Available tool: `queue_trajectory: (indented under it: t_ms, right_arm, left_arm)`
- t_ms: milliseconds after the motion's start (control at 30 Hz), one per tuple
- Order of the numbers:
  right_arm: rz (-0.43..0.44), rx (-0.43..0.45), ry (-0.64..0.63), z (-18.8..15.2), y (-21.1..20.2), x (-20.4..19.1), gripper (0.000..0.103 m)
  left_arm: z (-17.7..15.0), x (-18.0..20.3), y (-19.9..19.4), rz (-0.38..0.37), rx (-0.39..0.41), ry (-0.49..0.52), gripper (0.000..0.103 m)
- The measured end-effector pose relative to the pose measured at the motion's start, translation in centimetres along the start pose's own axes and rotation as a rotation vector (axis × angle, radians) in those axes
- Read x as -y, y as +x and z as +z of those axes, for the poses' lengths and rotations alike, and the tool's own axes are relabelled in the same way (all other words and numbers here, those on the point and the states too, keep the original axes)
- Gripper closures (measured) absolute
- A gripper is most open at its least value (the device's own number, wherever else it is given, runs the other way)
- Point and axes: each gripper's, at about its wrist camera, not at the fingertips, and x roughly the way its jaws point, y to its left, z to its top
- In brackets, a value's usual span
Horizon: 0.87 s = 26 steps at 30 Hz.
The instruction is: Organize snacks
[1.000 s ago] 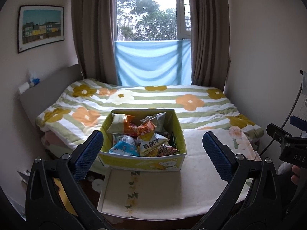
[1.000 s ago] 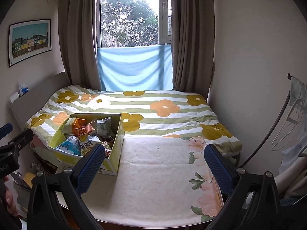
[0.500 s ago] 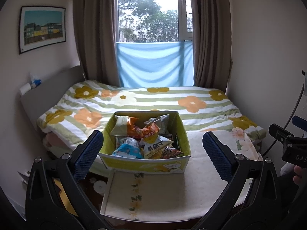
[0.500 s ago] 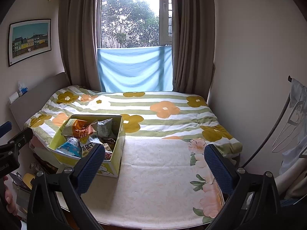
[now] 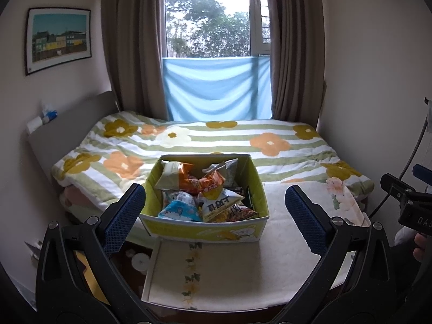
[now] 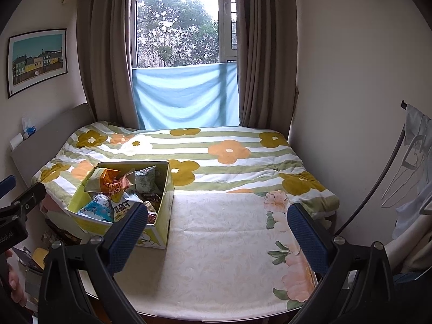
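Note:
A yellow-green cardboard box (image 5: 205,229) full of several snack bags (image 5: 205,197) stands on the bed's cream sheet (image 5: 283,256), near the left front. It also shows in the right wrist view (image 6: 164,210), with its snack bags (image 6: 118,189). My left gripper (image 5: 214,216) is open and empty, held in front of the box. My right gripper (image 6: 217,229) is open and empty over the cream sheet (image 6: 221,243), right of the box. Each gripper shows at the edge of the other's view.
A flowered striped quilt (image 5: 216,140) covers the far half of the bed. A grey headboard (image 5: 67,124) with small items runs along the left. A wall stands on the right, with a clothes rack (image 6: 410,162). Clutter lies on the floor at the left (image 5: 135,262).
Both views have risen and drawn slightly nearer the bed, so the box sits a little lower in each frame. Both grippers stay open and empty.

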Motion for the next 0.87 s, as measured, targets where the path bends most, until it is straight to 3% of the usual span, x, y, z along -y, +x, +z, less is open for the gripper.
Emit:
queue_trajectory:
  t_ms: [867]
  right_arm:
    - [-0.013,-0.010,0.014,0.2,0.2,-0.9,0.000]
  left_arm:
    - [0.1,-0.9,0.7,0.012,-0.003,0.007,0.000]
